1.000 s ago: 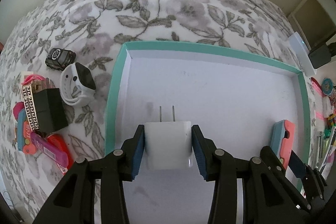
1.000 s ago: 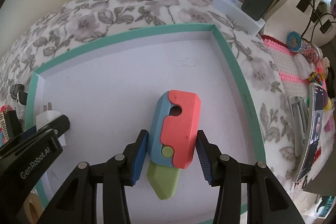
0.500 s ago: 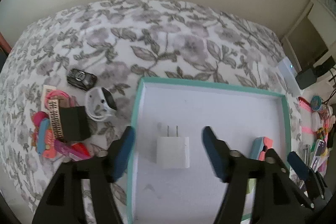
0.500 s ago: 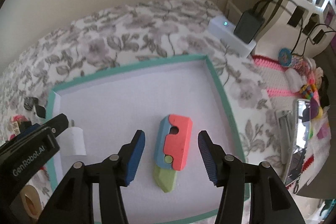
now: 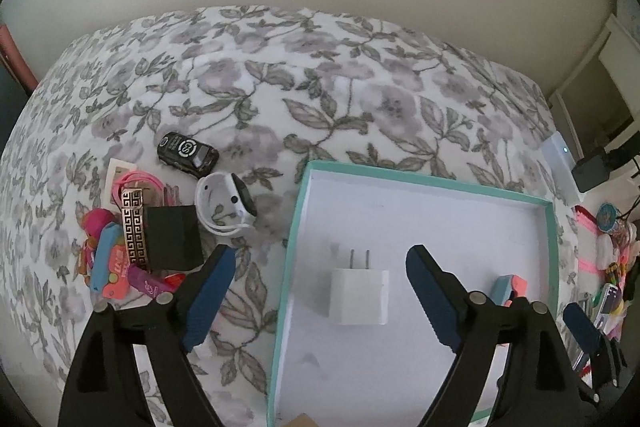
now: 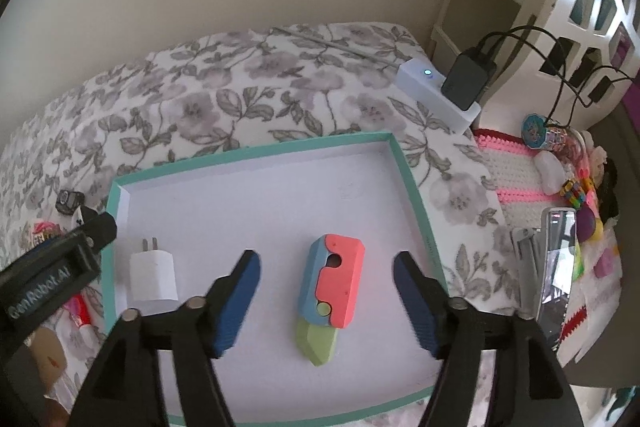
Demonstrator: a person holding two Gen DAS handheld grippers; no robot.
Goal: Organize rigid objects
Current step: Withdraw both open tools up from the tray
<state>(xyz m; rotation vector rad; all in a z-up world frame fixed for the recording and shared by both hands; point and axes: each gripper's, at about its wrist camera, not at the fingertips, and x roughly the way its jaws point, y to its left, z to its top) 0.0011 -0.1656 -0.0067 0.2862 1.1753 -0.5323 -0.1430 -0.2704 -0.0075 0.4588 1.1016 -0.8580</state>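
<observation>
boxy white charger (image 5: 359,297); smooth teal-rimmed tray (image 5: 286,267); floral fabric (image 5: 280,75)

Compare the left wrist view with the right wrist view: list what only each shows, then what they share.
Only the left wrist view shows the black box, the white smartwatch and the left gripper from behind, its jaws opening with nothing between them.

Only the right wrist view shows the phone and the right gripper from behind, jaws opening above the toy knife.

Both show the teal tray, the white charger lying in it, the toy car and the floral blanket.
</observation>
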